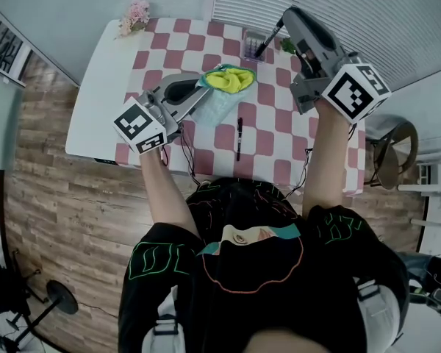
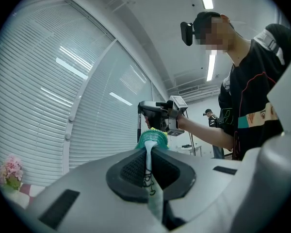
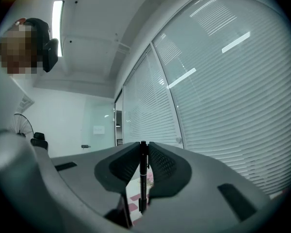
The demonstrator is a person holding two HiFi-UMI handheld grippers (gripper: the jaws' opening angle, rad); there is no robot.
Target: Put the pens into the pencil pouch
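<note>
The teal pencil pouch with a yellow lining lies on the checkered table, its mouth gaping upward. My left gripper is shut on the pouch's edge, and in the left gripper view the fabric is pinched between the pads. My right gripper hangs above the table's far side, shut on a black pen that slants down from the jaws. In the right gripper view that pen stands upright between the pads. A second black pen lies on the cloth just in front of the pouch.
A small clear holder stands at the table's far edge, under the held pen. Pink flowers sit at the far left corner. Window blinds run behind the table. A chair stands to the right.
</note>
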